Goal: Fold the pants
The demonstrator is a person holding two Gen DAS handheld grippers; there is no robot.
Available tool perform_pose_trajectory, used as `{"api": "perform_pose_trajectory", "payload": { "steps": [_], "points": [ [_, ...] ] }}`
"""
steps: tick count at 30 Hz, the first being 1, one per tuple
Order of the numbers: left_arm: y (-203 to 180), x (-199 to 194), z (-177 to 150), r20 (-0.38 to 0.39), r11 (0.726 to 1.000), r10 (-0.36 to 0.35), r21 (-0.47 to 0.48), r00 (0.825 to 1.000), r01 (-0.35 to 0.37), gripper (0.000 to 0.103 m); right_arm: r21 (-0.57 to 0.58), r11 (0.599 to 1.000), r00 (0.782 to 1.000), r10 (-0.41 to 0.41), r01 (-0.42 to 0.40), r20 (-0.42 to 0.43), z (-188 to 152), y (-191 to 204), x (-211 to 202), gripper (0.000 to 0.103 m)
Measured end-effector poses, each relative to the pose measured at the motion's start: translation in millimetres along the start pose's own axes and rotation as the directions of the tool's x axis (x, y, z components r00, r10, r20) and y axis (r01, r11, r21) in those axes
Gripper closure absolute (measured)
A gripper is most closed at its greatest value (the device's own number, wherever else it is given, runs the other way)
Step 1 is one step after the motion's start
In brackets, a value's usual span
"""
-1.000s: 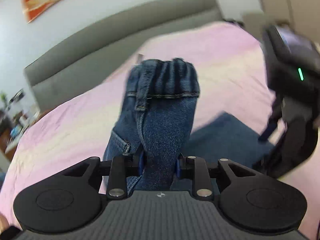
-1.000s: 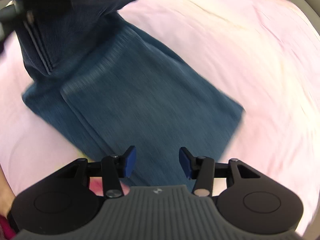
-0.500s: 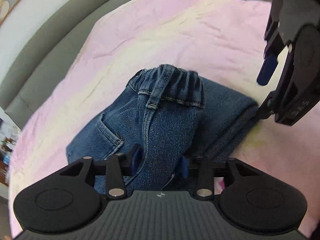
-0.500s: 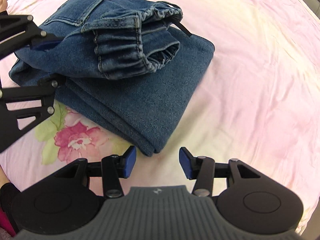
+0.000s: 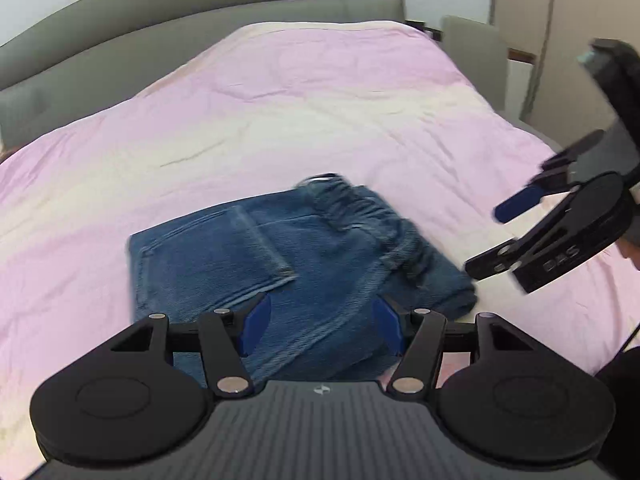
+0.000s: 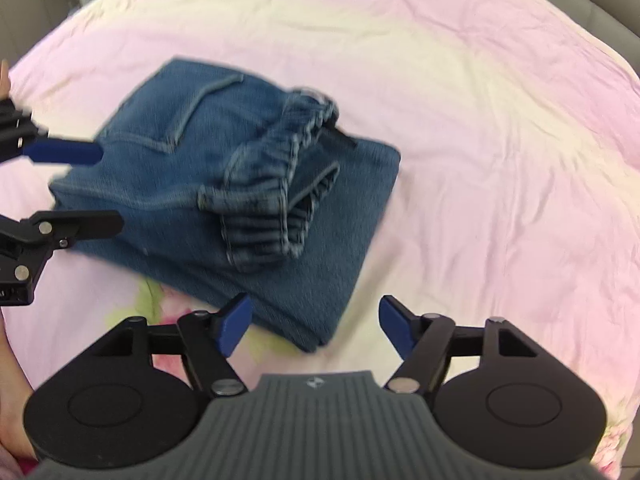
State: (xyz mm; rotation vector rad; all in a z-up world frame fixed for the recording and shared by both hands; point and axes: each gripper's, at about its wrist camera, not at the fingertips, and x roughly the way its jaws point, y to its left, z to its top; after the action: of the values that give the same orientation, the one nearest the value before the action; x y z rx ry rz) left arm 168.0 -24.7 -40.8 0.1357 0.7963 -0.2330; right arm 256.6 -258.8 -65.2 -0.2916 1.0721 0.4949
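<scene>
Blue denim pants (image 5: 288, 256) lie folded into a compact stack on the pink bedspread (image 5: 320, 112) in front of you, near the close edge of the bed, with the elastic waistband (image 6: 276, 184) bunched on top toward the right side of the stack and a back pocket (image 6: 200, 112) showing on the left part. Your left gripper (image 5: 320, 322) hovers just above the near edge of the stack; its jaws are opening, and the blue pads sit clear of the cloth, so nothing is gripped. Your right gripper (image 6: 314, 326) hangs over the near right corner of the stack, jaws likewise opening, with only bedspread and the corner of denim seen below the gap and no cloth pinched. In the right wrist view a floral print (image 6: 160, 300) shows on the bedspread just beside the stack's near edge. A grey padded headboard (image 5: 200, 32) runs along the far side of the bed.
</scene>
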Motion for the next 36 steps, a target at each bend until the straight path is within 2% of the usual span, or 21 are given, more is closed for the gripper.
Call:
{"api": "perform_pose_trajectory", "payload": {
  "steps": [3,7,12,15,18,24,27,30,31,32,34,35,36],
  "points": [
    [29.7,-9.6,-8.9,-0.004,0.998,0.044,-0.053,0.999,-0.044,0.034,0.11,0.994,0.999,0.011,-0.017,0.053,7.9,-1.5,-6.4,0.027],
    [65.7,-17.2,-22.3,-0.016,0.989,0.095,-0.115,0.995,-0.097,0.034,0.259,0.962,0.992,0.053,-0.082,0.118,16.7,-10.4,-7.1,0.027],
    [92.4,-15.4,-36.6,-0.034,0.977,0.113,-0.179,0.993,-0.117,0.034,0.433,0.879,0.976,0.135,-0.198,0.173,22.5,-23.7,13.1,0.028],
    [102.5,-10.4,-45.1,-0.055,0.974,0.097,-0.203,0.994,-0.106,0.034,0.5,0.833,0.969,0.162,-0.236,0.187,27.5,-30.1,31.6,0.028],
    [109.4,-9.0,-54.9,-0.063,0.972,0.053,-0.225,0.997,-0.066,0.034,0.545,0.794,0.963,0.203,-0.268,0.178,33.1,-36.9,52.5,0.028],
    [112.2,-13.3,-77.4,-0.083,0.979,-0.025,-0.204,0.996,0.007,0.034,0.615,0.728,0.948,0.292,-0.305,0.125,35.2,-45.8,103.9,0.028],
    [114.1,-11.6,-83.1,-0.109,0.983,-0.033,-0.186,0.993,0.013,0.033,0.639,0.706,0.941,0.328,-0.305,0.087,34.3,-46.0,129.0,0.026],
    [118.8,-8.7,-85.1,-0.122,0.98,-0.047,-0.197,0.991,0.022,0.032,0.65,0.693,0.936,0.343,-0.312,0.083,34.7,-48.0,145.8,0.024],
    [120.5,-8.1,-85.3,-0.124,0.978,-0.053,-0.206,0.991,0.027,0.032,0.646,0.696,0.935,0.345,-0.313,0.082,35.6,-47.5,147.5,0.025],
    [121.3,-7.6,-85.8,-0.125,0.976,-0.058,-0.215,0.99,0.031,0.032,0.633,0.706,0.934,0.349,-0.318,0.079,37.2,-45.7,147.7,0.032],
    [121.6,-7.5,-86.6,-0.126,0.973,-0.069,-0.228,0.99,0.039,0.032,0.587,0.746,0.938,0.339,-0.315,0.072,42.3,-39.6,141.9,0.042],
    [121.4,-8.2,-87.3,-0.124,0.972,-0.076,-0.231,0.989,0.045,0.032,0.563,0.766,0.941,0.33,-0.31,0.07,45.5,-35.9,137.1,0.051],
    [120.2,-9.7,-88.1,-0.12,0.972,-0.08,-0.23,0.99,0.051,0.032,0.543,0.778,0.941,0.332,-0.317,0.074,49.4,-32.3,131.2,0.066]
  ]
}}
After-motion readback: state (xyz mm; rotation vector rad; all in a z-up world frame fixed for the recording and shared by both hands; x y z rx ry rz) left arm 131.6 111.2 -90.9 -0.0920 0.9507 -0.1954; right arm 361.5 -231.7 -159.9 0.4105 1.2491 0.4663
